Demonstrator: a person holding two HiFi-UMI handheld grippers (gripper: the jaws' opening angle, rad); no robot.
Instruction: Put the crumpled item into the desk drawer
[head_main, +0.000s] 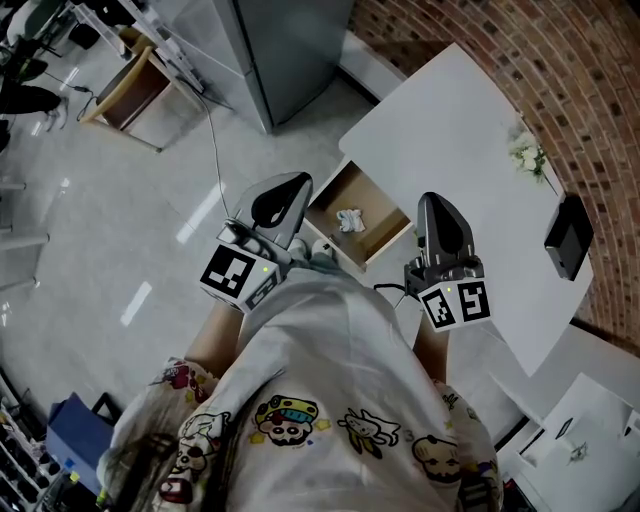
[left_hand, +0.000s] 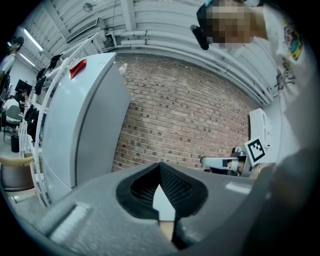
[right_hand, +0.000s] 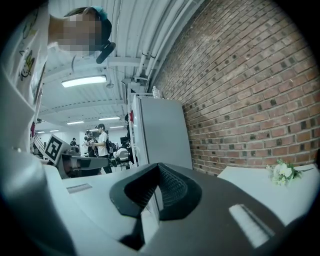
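In the head view a crumpled white item (head_main: 349, 220) lies inside the open wooden drawer (head_main: 383, 246) at the near corner of the white desk (head_main: 460, 140). My left gripper (head_main: 278, 200) is held up just left of the drawer, and my right gripper (head_main: 441, 228) just right of it. Both are raised clear of the drawer and point away from it. In the left gripper view the left gripper (left_hand: 161, 169) has its jaws together with nothing between them. The right gripper (right_hand: 159, 170) looks the same in the right gripper view: shut and empty.
A tall grey cabinet (head_main: 290, 50) stands beyond the drawer, and a brick wall (head_main: 560, 70) runs behind the desk. On the desk are a small bunch of white flowers (head_main: 527, 155) and a black box (head_main: 568, 236). White furniture (head_main: 580, 430) sits at lower right.
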